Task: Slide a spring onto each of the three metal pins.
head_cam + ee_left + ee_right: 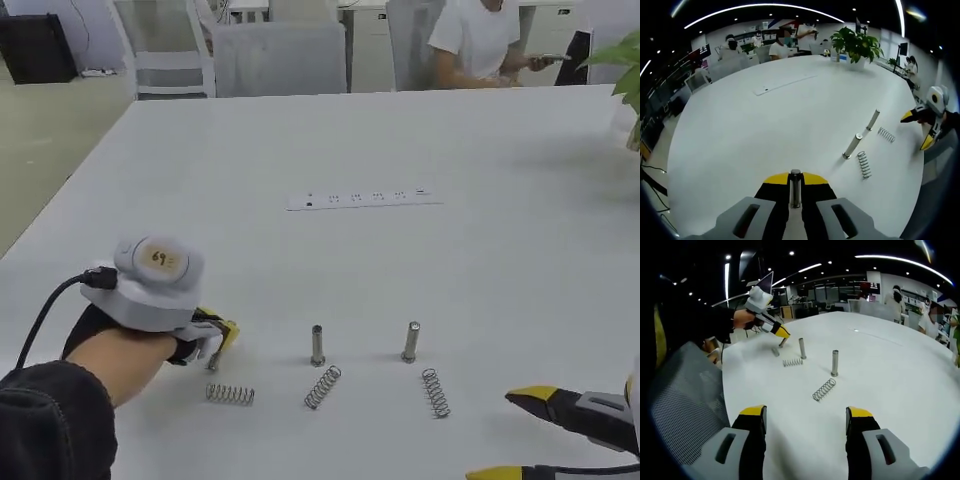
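In the head view we count three springs lying on the table (450, 260): left spring (230, 394), middle spring (322, 387), right spring (435, 392); two pins stand upright, middle pin (317, 345), right pin (411, 341). Left gripper view: our left gripper (795, 176) clamps the third pin (795, 192). Right gripper view: our right gripper (806, 413) gapes, empty.

The table (420, 270) is smooth, matt white. The pins (317, 345) are polished grey metal, and the springs (322, 387) are thin bright wire. The left tongs (796, 187) and right tongs (807, 412) are matt grey plastic with glossy yellow tips. The sleeve (50, 420) is dark cloth.
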A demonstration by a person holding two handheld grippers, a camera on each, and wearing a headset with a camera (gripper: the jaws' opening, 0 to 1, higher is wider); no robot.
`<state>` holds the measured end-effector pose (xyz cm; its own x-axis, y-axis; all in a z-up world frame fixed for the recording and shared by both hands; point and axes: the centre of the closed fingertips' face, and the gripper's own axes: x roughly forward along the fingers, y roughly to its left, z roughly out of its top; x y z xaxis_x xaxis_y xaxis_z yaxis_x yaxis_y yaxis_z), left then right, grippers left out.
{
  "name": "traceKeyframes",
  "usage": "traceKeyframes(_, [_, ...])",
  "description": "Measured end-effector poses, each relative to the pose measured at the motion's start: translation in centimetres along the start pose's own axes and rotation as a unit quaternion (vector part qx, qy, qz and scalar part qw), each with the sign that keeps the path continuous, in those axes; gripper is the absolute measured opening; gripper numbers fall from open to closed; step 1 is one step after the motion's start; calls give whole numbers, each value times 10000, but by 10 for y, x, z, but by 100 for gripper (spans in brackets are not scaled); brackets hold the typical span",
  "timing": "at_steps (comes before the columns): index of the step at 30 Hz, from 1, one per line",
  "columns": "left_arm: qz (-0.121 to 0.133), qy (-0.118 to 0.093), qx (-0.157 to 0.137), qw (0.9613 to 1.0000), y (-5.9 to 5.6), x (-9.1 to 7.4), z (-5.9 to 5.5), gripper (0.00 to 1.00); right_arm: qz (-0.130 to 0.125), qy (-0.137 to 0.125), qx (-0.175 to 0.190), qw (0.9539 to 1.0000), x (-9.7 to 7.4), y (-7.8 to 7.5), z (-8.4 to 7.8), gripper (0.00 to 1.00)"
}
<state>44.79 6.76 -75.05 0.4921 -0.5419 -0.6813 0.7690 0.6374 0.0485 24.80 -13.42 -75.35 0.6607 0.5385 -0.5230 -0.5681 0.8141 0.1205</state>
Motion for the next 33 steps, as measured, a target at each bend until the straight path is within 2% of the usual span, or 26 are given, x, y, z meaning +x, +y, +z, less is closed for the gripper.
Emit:
traceKeyframes(10, [49, -108, -97, 9999, 0, -10, -5, 0, 25, 10, -92, 10000, -1, 1, 4, 63])
traceKeyframes(19, [90, -281, -323, 9990, 4, -15, -6, 0, 49, 47, -197, 9998, 0, 3, 8, 63])
traceKeyframes(31, [84, -442, -538, 9975, 2, -22, -10, 0, 61, 121, -271, 9995, 1, 6, 10, 63])
traceKeyframes(33, [119, -527, -531, 9971, 1, -24, -11, 0, 64, 118, -277, 9995, 1, 6, 10, 63])
